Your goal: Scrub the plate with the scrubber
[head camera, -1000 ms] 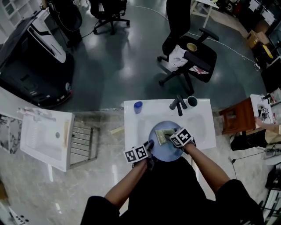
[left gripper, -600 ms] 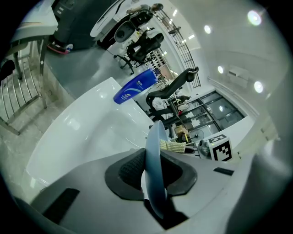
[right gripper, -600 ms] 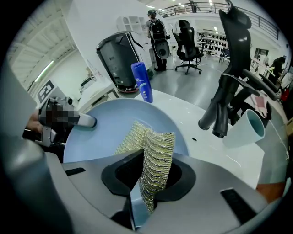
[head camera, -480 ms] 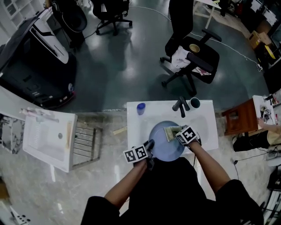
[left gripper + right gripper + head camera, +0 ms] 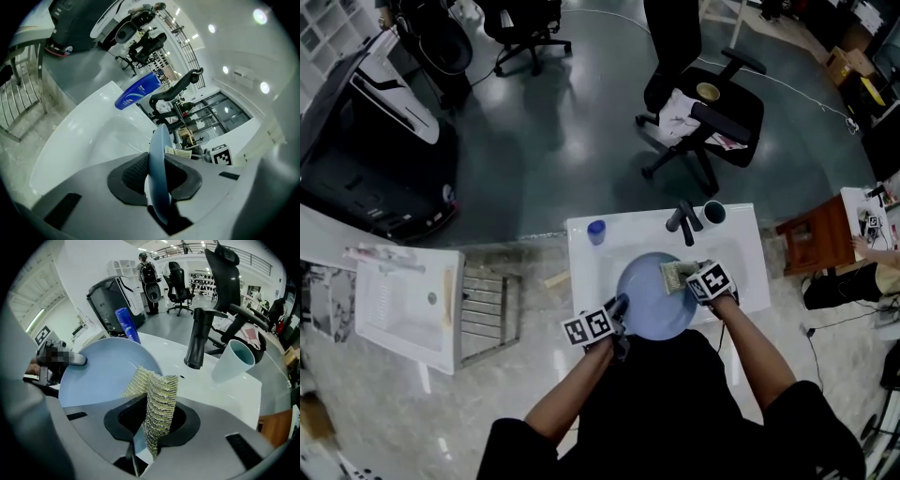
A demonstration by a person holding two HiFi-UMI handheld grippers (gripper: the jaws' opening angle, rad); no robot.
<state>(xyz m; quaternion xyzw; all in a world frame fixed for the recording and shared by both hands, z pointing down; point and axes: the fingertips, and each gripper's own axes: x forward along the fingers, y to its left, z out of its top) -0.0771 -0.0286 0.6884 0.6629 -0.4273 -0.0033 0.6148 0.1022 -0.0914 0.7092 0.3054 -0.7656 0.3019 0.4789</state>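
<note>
A light blue plate (image 5: 652, 300) is held tilted over the white sink (image 5: 741, 272). My left gripper (image 5: 620, 307) is shut on its near left rim. In the left gripper view the plate (image 5: 156, 154) stands edge-on between the pads of the left gripper (image 5: 157, 176). My right gripper (image 5: 688, 277) is shut on a yellow-green mesh scrubber (image 5: 677, 275), which lies against the plate's far right part. The right gripper view shows the scrubber (image 5: 157, 399) folded between the pads of the right gripper (image 5: 152, 420), its free end on the plate (image 5: 101, 371).
At the sink's back stand a black faucet (image 5: 682, 220), a pale cup (image 5: 711, 214) and a blue bottle (image 5: 596, 231). A second white sink (image 5: 394, 305) and a metal rack (image 5: 483, 305) sit at the left. A wooden stool (image 5: 816, 244) is at the right, an office chair (image 5: 712, 112) behind.
My right gripper has slid the scrubber across the plate from its middle toward the far right rim. The left gripper has kept its hold on the plate.
</note>
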